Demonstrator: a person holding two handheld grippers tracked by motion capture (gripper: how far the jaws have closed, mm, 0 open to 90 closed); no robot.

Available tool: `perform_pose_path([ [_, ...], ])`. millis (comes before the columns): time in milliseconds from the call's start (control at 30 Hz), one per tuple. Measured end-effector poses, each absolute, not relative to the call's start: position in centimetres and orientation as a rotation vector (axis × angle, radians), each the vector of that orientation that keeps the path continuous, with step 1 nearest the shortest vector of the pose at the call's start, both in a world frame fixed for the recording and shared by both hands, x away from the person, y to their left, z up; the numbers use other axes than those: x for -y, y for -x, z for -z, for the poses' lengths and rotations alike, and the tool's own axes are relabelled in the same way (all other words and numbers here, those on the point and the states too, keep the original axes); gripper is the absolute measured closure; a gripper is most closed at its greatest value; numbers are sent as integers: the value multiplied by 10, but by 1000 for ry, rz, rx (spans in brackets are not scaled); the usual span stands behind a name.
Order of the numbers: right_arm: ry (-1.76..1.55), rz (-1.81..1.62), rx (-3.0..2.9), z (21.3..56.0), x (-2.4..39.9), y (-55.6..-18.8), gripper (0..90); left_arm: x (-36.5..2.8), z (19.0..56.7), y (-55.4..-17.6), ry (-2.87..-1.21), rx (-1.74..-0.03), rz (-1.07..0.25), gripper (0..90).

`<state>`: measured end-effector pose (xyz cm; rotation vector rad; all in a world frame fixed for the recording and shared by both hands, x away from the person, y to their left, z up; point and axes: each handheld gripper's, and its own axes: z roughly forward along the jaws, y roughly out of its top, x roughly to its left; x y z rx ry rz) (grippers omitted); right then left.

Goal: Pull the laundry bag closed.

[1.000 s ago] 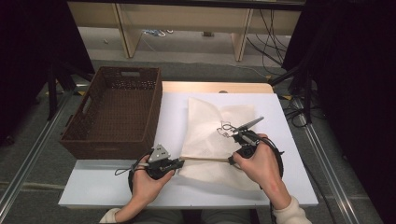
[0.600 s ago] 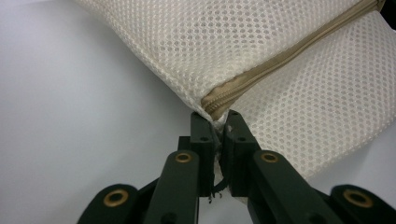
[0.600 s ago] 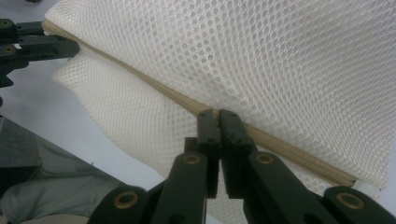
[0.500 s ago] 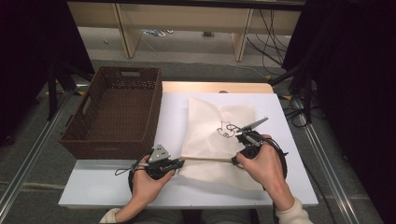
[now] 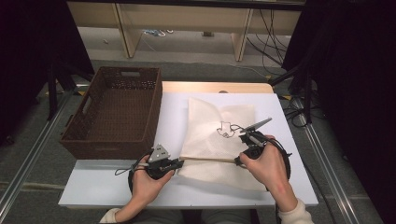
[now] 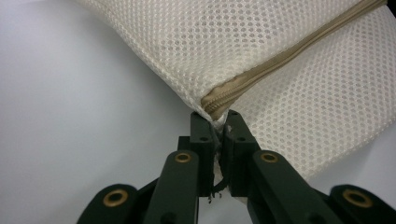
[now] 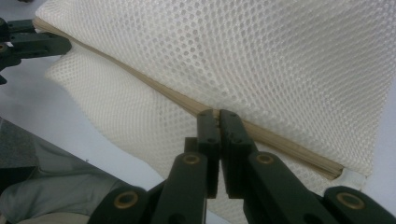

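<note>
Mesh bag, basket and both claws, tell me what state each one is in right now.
Mesh bag: lying flat on the table, zipper closed along the stretch in view.
Basket: upright beside the bag, nothing visible inside.
Left claw: shut on the zipper's end.
Right claw: shut on the zipper line, farther along.

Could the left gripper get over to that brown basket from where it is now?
Probably, but not freely. The basket sits just beyond the left gripper with bare table between. The jaws are shut on the mesh bag's zipper end, so the bag would drag along.
</note>
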<state>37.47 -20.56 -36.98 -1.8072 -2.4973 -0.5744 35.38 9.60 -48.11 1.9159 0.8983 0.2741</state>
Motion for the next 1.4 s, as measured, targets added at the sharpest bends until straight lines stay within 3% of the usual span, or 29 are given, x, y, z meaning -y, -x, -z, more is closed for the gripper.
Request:
perform_pose_path([
  [1400, 1831, 574, 2481, 371, 229, -374, 884, -97, 482, -354, -1914, -908, -282, 841],
])
